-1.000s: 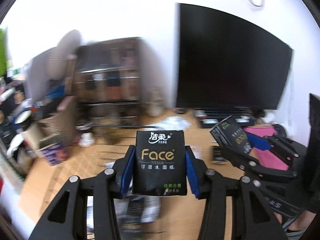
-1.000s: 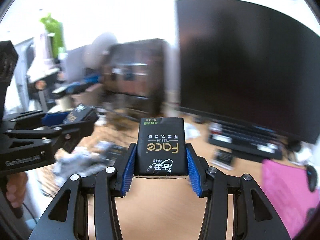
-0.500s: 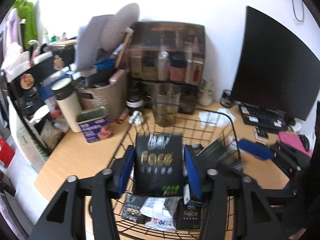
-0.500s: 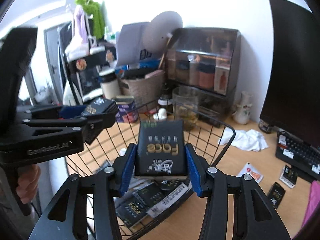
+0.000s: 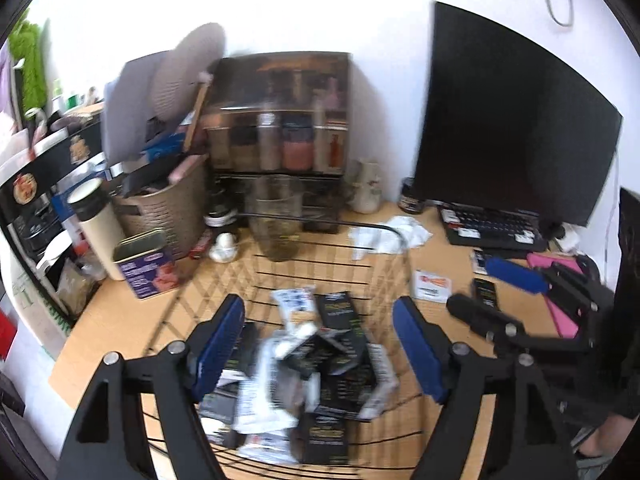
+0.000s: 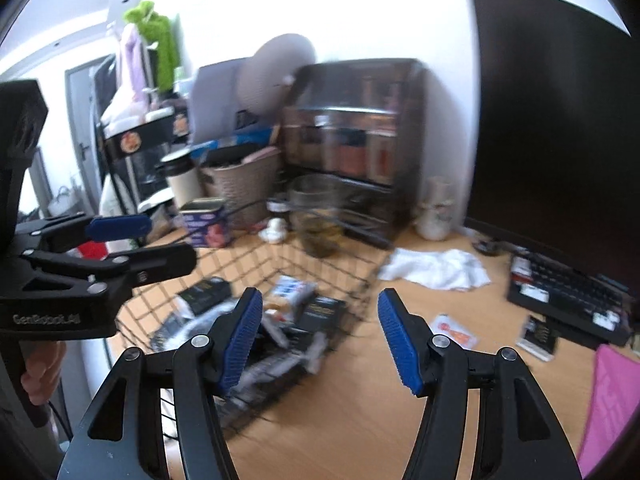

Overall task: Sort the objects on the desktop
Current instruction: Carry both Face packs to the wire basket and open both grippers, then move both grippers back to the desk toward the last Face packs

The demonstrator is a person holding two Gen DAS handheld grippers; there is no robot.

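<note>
Hovering over the wire basket [image 5: 384, 232], both claws sit spread wide w/ nothing between the blue pads. Left claw [image 5: 318, 344] is right above the pile, centre-bottom of its frame; right claw [image 6: 320, 338] hangs just beside the basket's near right corner, centre-bottom of its own view. No pack in either one.

Basket contents: a heap of black tissue packs [image 5: 340, 312] mixed w/ white-wrapped packets [image 5: 294, 300], lying every which way, some tilted on edge. Blur is heavy, so exact count is a no-go. Looks like a good share of the sorting is done, judging by how full that pile is.

What's left, far as I can see: on the bare desk [image 6: 360, 420], right of the basket, a white sachet w/ orange print [image 6: 454, 330] lies flat, and a small black pack [image 6: 538, 336] sits just in front of the keyboard [image 6: 568, 296], lower right of the right-wrist frame. A crumpled white cloth [image 6: 436, 268] lies near the basket's far right corner, apart from it; can't tell if that counts as a sort item. Pink mat [image 6: 612, 400] at the far right edge.

My read: late-middle of the job. Next reach is prob. the right claw going to the sachet or black pack, both flat on the desk, so a low pinch is needed.
</note>
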